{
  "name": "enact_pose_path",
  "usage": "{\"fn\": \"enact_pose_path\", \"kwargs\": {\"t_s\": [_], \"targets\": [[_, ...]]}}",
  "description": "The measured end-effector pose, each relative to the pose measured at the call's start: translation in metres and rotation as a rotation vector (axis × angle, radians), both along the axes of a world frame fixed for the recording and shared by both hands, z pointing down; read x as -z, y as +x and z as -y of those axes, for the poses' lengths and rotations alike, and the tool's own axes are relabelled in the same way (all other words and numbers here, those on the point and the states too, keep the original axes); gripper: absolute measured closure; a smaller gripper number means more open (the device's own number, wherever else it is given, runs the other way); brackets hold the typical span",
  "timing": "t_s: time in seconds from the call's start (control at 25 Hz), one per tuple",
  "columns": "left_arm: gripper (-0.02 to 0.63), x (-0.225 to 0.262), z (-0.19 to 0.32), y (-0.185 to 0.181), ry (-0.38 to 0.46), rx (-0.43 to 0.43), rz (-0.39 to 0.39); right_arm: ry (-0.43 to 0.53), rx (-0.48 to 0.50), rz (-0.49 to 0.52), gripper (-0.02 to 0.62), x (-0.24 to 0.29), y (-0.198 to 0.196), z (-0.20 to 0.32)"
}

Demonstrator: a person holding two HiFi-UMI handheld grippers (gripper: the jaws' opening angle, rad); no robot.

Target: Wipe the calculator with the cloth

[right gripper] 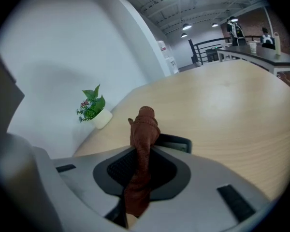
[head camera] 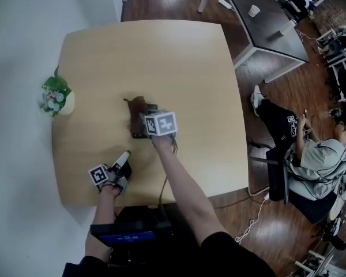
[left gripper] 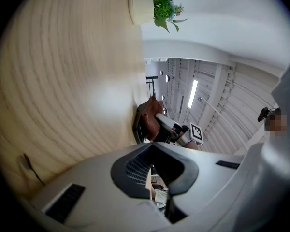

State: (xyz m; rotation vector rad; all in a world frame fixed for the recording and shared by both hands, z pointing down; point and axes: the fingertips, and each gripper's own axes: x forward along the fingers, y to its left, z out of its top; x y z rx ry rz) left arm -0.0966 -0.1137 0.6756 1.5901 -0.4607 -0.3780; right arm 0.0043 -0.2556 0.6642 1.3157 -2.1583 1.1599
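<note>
In the head view a brown cloth (head camera: 137, 107) lies bunched on a dark calculator (head camera: 139, 133) near the middle of the light wooden table (head camera: 184, 74). My right gripper (head camera: 144, 127) points down at it and is shut on the cloth (right gripper: 144, 129), which runs up from between the jaws and hangs over the calculator's dark edge (right gripper: 178, 142). My left gripper (head camera: 126, 156) rests near the table's front edge, apart from the calculator, shut with nothing in it. From the left gripper (left gripper: 155, 178) view I see the calculator (left gripper: 138, 124), the cloth (left gripper: 149, 114) and the right gripper (left gripper: 170, 127) further along the table.
A small potted plant (head camera: 57, 96) stands at the table's left edge. A dark desk (head camera: 265, 22) with a cup is at the back right, and a seated person (head camera: 314, 154) is on the right. Cables (head camera: 256, 212) run over the wooden floor.
</note>
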Motion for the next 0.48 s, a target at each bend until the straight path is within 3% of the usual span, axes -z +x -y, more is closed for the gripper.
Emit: {"fn": "enact_pose_path", "kwargs": {"t_s": [0.32,0.4,0.48], "targets": [[0.612,0.000,-0.002,0.001,-0.002,-0.007,0.002,-0.006,-0.146,-0.084,0.528,0.002,0.090,-0.022],[0.612,0.000,-0.001,0.000,-0.001,-0.008,-0.001,0.030,-0.145,-0.063,0.528,0.015,0.081,-0.022],[0.612,0.000,-0.001,-0.001,0.002,-0.007,-0.007,0.084,-0.094,0.005,0.528,0.032,0.045,-0.017]]}}
